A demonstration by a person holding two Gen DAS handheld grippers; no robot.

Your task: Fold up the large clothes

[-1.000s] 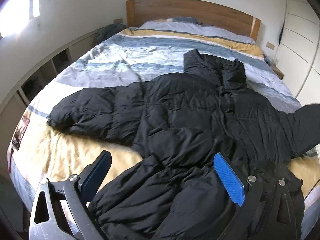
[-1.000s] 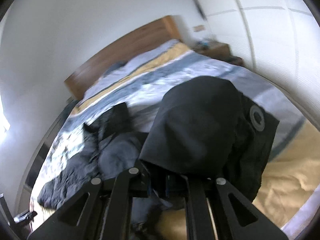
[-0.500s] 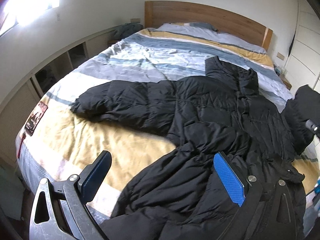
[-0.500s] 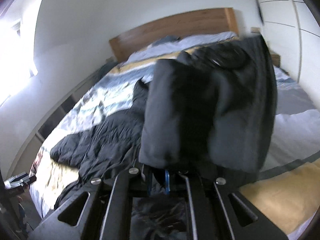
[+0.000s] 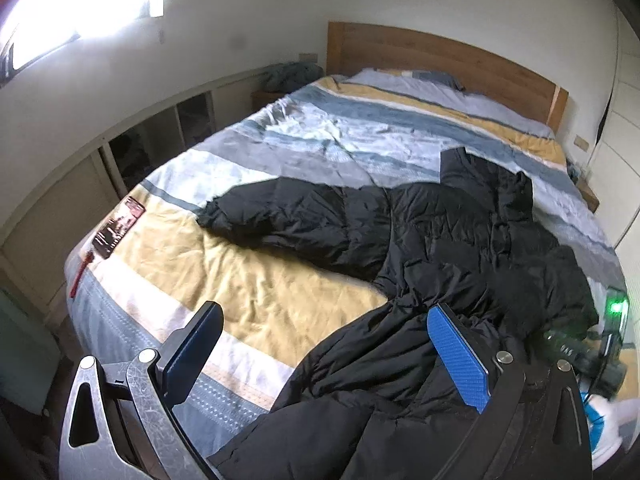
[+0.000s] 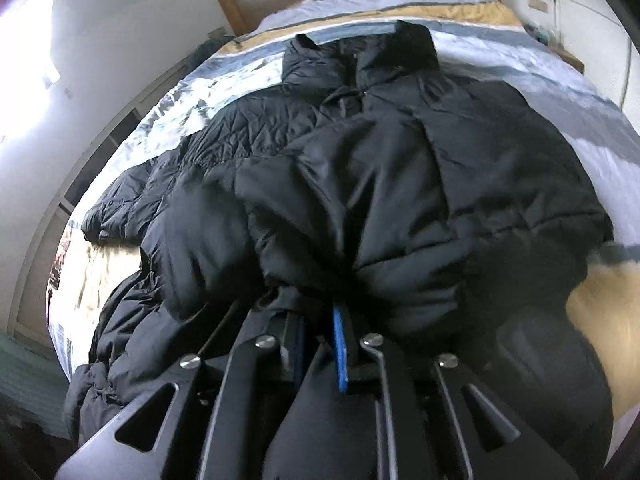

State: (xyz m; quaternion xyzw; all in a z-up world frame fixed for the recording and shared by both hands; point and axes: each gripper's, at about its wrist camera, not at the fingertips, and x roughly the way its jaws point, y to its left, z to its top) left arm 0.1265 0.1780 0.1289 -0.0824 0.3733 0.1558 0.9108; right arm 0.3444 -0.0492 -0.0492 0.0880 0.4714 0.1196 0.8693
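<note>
A black puffer jacket [image 5: 448, 240] lies front up across the striped bed [image 5: 256, 280], collar toward the headboard. In the right wrist view its right sleeve [image 6: 400, 208] is folded over the jacket's chest. The cuff is gathered into my right gripper [image 6: 320, 312], whose jaws are opening with the fabric still bunched between the blue pads. The jacket's other sleeve [image 5: 280, 216] stretches out to the left. My left gripper [image 5: 324, 356] hangs open over the bed's near edge with nothing between its fingers. Its right finger [image 5: 456, 360] is above the jacket's hem.
A wooden headboard [image 5: 440, 56] and pillows are at the far end. Low shelving [image 5: 160, 140] runs along the left wall under a bright window. A dark card [image 5: 118, 228] lies on the bed's left corner. White cupboards [image 5: 624, 128] stand at the right.
My right gripper has come down and swung the lifted sleeve over onto the jacket's chest. The left gripper has drawn back and up, still open, so more of the bed's left side shows.
</note>
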